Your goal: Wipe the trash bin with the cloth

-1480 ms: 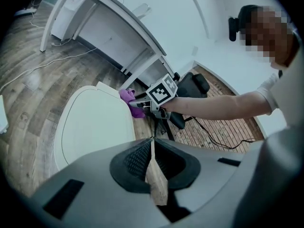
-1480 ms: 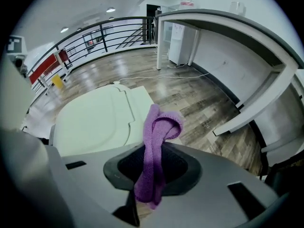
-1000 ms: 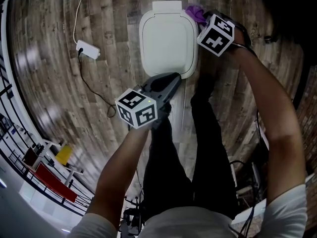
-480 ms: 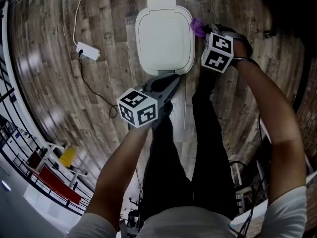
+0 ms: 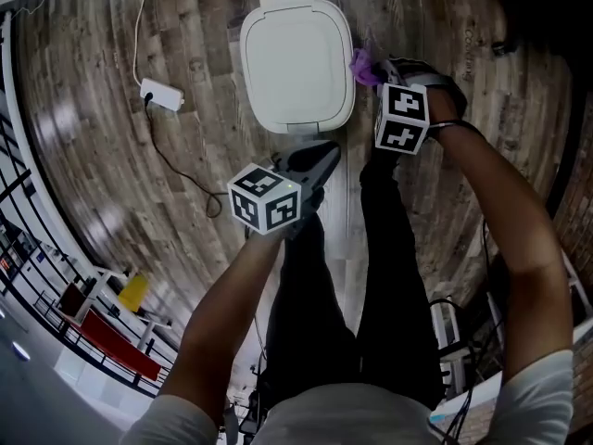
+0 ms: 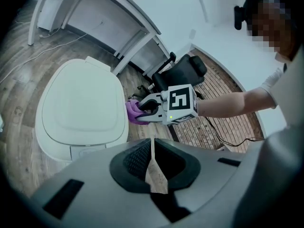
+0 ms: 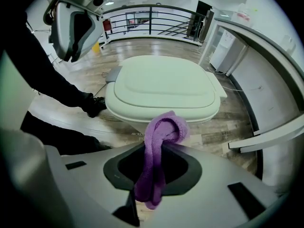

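Note:
The white trash bin [image 5: 296, 63] stands on the wooden floor with its lid closed; it also shows in the left gripper view [image 6: 80, 108] and the right gripper view [image 7: 164, 87]. My right gripper [image 5: 372, 69] is shut on a purple cloth [image 5: 362, 65] at the bin's right side, just below the lid's rim. The cloth [image 7: 159, 156] hangs bunched between the jaws [image 7: 156, 148]. My left gripper [image 5: 320, 160] hovers shut and empty in front of the bin, a little short of its front edge [image 6: 152, 151]. From there the right gripper [image 6: 147, 110] and cloth [image 6: 133, 112] are visible.
A white power strip [image 5: 162, 94] with its cable lies on the floor left of the bin. The person's dark-trousered legs [image 5: 371, 276] stand right before the bin. A black office chair [image 6: 183, 72] and a white desk [image 6: 109, 18] are behind it. A railing [image 7: 142, 20] runs along the far side.
The right gripper with the cloth has slid along the bin's right side toward the person. The left gripper has stayed almost where it was.

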`<act>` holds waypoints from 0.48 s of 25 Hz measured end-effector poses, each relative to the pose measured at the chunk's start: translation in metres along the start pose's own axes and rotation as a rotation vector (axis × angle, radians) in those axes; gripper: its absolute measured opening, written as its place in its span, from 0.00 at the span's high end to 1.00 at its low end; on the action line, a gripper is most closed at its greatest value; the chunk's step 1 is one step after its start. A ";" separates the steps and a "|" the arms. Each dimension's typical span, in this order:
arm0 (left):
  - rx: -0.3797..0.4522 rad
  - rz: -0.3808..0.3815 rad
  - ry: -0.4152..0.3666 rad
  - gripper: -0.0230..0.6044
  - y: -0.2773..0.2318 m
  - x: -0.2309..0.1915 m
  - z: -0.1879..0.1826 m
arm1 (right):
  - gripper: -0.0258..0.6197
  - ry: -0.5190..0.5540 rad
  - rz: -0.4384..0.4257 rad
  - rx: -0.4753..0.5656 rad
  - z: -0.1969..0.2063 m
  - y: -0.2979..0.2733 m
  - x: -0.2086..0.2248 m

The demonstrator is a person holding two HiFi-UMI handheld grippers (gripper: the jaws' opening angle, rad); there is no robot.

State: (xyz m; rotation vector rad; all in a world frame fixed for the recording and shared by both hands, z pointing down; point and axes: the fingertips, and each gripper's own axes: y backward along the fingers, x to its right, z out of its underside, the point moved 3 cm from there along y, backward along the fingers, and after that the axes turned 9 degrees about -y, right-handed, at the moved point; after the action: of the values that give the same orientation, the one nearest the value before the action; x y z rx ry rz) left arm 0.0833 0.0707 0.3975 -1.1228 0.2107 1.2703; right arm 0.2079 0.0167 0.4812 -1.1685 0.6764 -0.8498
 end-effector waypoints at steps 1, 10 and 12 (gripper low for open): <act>-0.007 0.000 0.001 0.93 -0.001 0.001 0.002 | 0.83 0.005 -0.008 0.003 0.000 0.000 -0.006; -0.036 -0.001 0.010 0.93 -0.005 0.006 0.012 | 0.83 0.002 -0.090 0.016 0.008 0.000 -0.069; -0.038 -0.005 0.014 0.93 -0.006 0.007 0.014 | 0.83 0.006 -0.111 0.018 0.010 0.000 -0.084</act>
State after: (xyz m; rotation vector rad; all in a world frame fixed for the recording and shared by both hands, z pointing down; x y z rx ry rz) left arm 0.0844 0.0868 0.4033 -1.1643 0.1948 1.2670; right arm 0.1716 0.0932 0.4857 -1.1960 0.6118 -0.9512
